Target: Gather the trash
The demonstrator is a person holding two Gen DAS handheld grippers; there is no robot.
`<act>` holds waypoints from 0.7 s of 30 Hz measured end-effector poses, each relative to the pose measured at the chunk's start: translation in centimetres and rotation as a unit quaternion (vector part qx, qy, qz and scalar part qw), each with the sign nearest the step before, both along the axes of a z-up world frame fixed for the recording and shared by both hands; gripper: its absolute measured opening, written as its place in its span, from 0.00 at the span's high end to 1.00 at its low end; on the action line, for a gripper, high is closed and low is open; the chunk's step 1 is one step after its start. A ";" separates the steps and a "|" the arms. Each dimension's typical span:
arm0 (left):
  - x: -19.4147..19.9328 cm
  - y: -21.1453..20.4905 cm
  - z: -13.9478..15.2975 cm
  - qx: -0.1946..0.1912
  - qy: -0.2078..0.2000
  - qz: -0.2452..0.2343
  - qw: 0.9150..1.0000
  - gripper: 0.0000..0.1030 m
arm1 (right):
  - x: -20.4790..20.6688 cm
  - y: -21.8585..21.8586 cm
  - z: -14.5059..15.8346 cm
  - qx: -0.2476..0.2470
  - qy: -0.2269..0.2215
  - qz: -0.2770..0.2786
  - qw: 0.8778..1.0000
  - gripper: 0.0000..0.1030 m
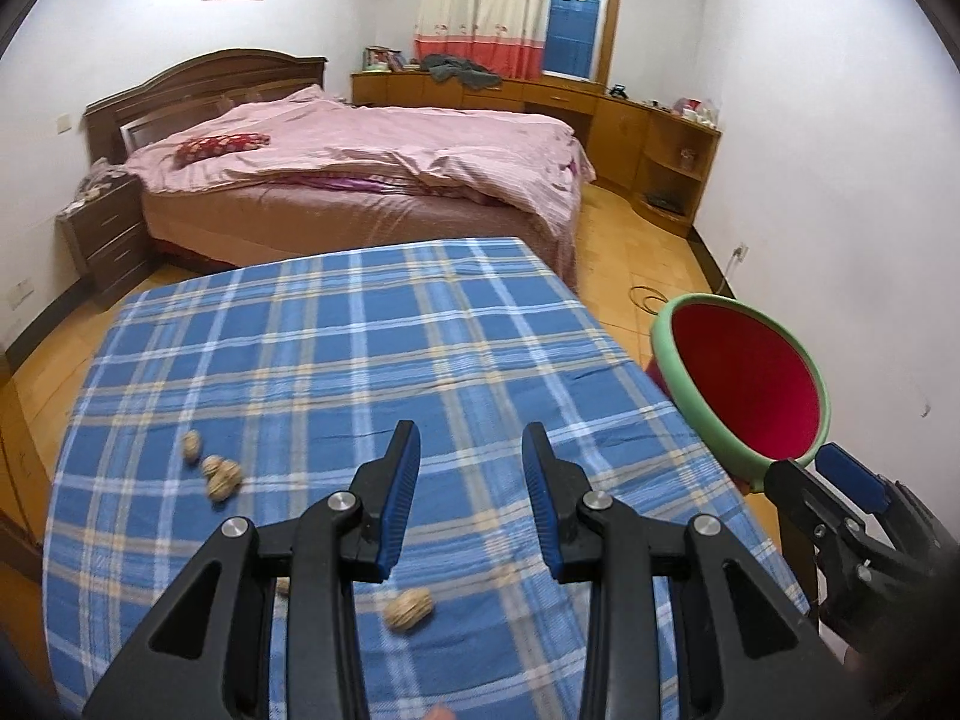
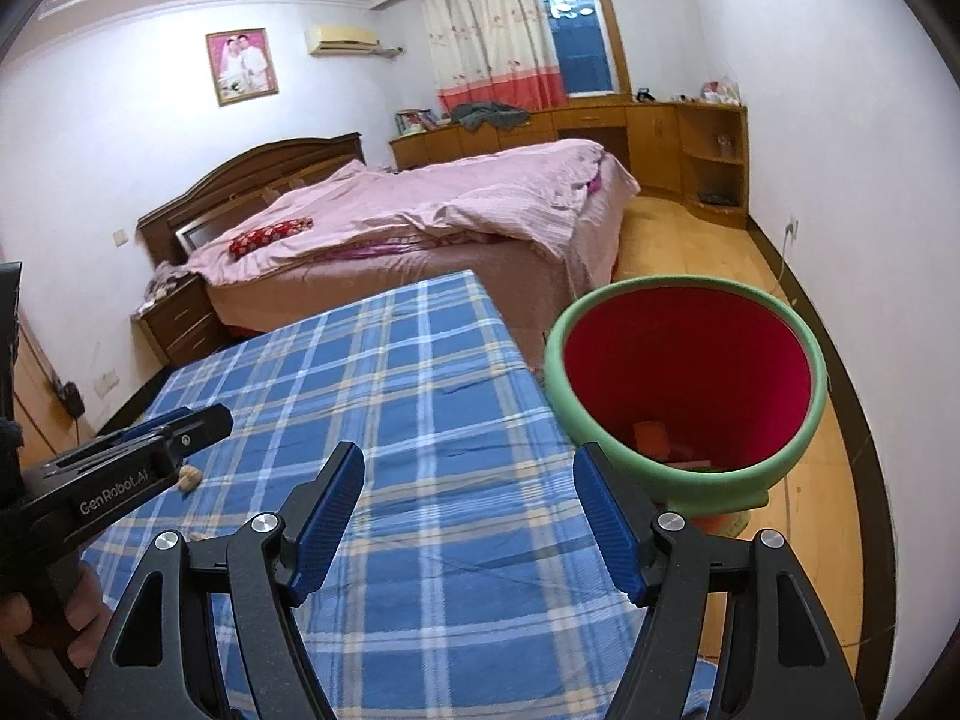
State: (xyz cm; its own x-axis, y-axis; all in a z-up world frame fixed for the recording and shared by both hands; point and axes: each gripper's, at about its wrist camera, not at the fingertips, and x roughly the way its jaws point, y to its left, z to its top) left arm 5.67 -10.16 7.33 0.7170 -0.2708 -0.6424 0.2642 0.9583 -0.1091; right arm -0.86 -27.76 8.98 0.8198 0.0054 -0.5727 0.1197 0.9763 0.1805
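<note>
White walls (image 2: 840, 120) enclose a bedroom with yellow wood flooring (image 2: 708, 246). A dark wooden bed under a pink quilt (image 1: 384, 144) stands before honey-coloured cabinets (image 1: 624, 120), a cream-and-coral curtain (image 1: 480, 6) and a framed portrait (image 2: 242, 66).

left cam: low over the table (image 1: 384, 324), facing the bed (image 1: 360, 168)
right cam: same way, nearer the bin (image 2: 684, 384)
shared: table, bed, bin
</note>
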 end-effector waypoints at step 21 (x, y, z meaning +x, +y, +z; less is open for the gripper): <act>-1.7 2.4 -0.4 0.020 -0.010 0.048 0.999 0.66 | -0.9 1.7 0.3 -0.013 -0.012 0.010 1.000 0.28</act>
State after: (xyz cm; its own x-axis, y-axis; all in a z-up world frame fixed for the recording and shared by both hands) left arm 3.94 -7.75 6.91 0.7510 -0.1751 -0.6367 0.1727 0.9827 -0.0665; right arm -1.74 -26.03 9.25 0.8330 0.0071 -0.5532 0.0957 0.9830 0.1569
